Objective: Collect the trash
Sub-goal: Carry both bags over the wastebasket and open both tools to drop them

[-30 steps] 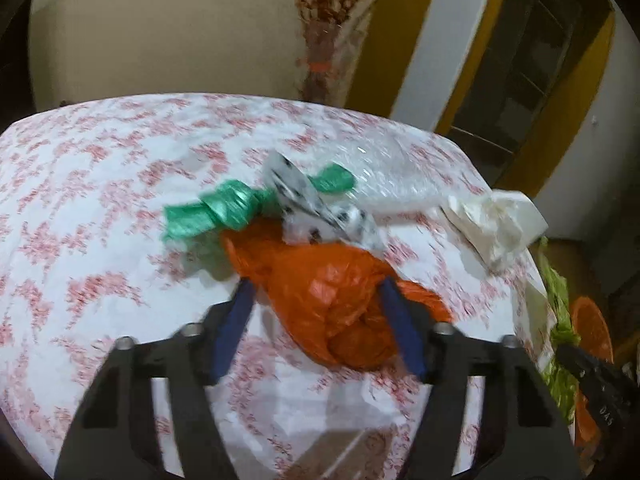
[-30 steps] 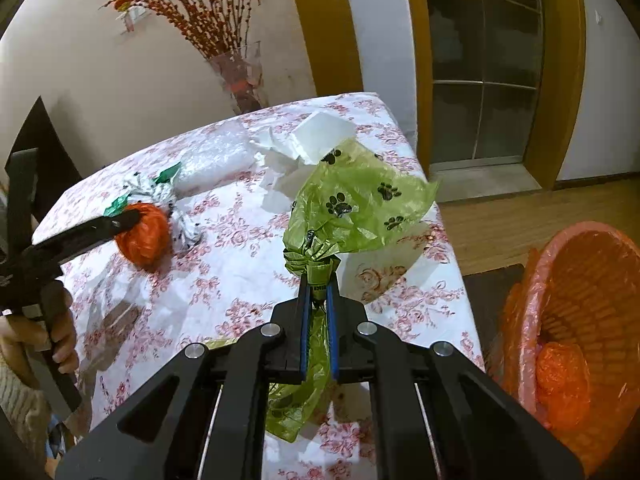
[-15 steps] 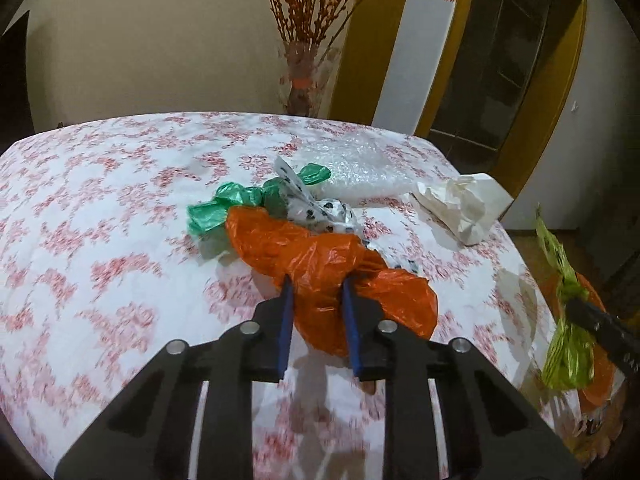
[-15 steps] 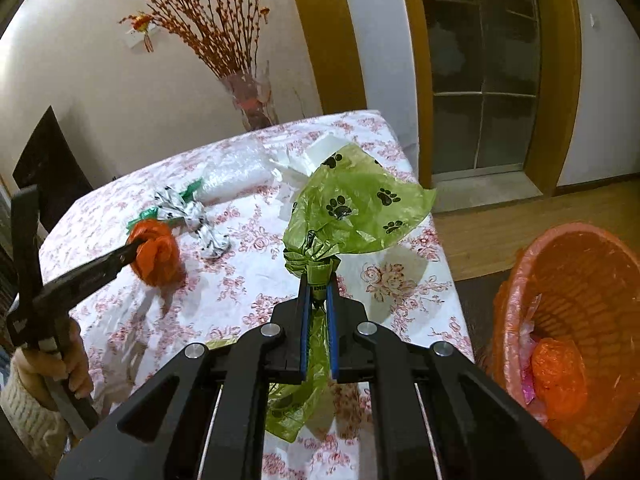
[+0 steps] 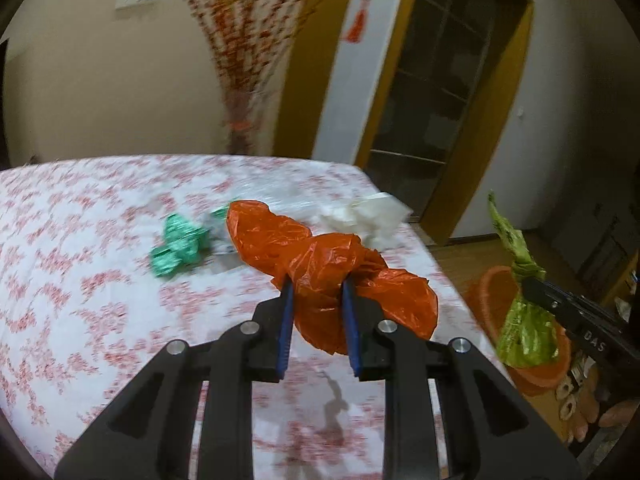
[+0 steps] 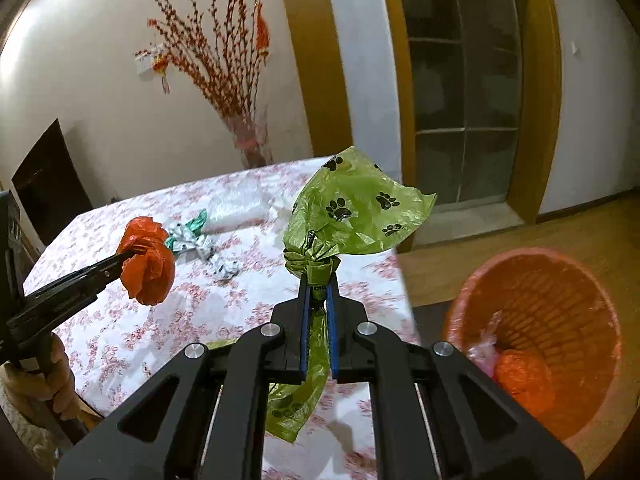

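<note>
Above floral table (image 5: 80, 240): left gripper (image 5: 316, 280) clamped on orange bag (image 5: 320, 264), right gripper (image 6: 318, 276) pinching green paw-print bag (image 6: 352, 208). Far: green wrapper (image 5: 178, 246), white wad (image 5: 360, 220), possibly paper. Right: orange basket (image 6: 540, 276).

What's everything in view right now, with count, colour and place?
Orange bag: one, orange plastic, clamped in the left gripper, lifted off the table.
Paw-print bag: one, green, clamped in the right gripper.
Green wad: one, teal, lying on the table.
Spotted wrapper: one, white with black spots, beside the green wad.
Bubble wrap: one, clear, far side of the table.
White paper: one, crumpled, near the far table edge.
Basket: one, orange, on the floor, orange and pinkish trash inside.
Table: one, white cloth with red flowers.
Vase of twigs: one, red twigs, behind the table.
Left gripper: black, blue pads.
Right gripper: black, blue pads.
</note>
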A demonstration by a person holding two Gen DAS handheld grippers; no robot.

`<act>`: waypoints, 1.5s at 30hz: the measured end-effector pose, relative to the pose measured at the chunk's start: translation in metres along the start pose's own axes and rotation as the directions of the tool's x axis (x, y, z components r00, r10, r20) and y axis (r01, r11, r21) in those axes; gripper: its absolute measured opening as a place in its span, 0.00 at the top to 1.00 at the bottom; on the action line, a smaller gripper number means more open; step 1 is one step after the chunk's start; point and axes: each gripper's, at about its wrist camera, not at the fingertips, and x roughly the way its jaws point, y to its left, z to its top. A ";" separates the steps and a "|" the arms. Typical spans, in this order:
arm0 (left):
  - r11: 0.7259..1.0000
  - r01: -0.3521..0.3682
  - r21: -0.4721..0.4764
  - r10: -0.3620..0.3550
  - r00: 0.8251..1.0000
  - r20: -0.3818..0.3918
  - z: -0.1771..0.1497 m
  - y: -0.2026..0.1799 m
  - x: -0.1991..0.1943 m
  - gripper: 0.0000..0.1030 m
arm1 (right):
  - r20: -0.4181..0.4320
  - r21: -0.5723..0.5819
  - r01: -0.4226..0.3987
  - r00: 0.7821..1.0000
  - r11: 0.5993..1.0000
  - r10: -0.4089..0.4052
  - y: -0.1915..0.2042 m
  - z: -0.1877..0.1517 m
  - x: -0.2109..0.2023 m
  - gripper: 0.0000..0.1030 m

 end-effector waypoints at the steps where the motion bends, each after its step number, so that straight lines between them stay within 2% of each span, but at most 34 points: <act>1: 1.000 0.011 0.011 -0.011 1.000 0.002 0.000 -0.007 -0.001 0.78 | 0.010 0.001 0.009 1.000 1.000 -0.009 -0.003 0.000 -0.004 0.93; 12: 0.979 0.167 0.115 -0.166 0.986 -0.020 -0.003 -0.098 0.008 0.78 | 0.069 0.098 0.111 0.991 0.989 -0.118 -0.060 -0.003 -0.042 0.93; 23: 0.932 0.309 0.189 -0.296 0.951 -0.093 -0.016 -0.191 0.034 0.78 | 0.070 0.208 0.208 0.971 0.956 -0.227 -0.126 -0.018 -0.065 0.93; 31: 0.908 0.358 0.218 -0.333 0.932 -0.143 -0.024 -0.232 0.060 0.78 | 0.058 0.275 0.246 0.961 0.929 -0.272 -0.162 -0.026 -0.069 0.93; 45: 0.891 0.390 0.233 -0.346 0.915 -0.207 -0.039 -0.283 0.094 0.77 | 0.040 0.322 0.241 0.963 0.916 -0.267 -0.198 -0.030 -0.060 0.93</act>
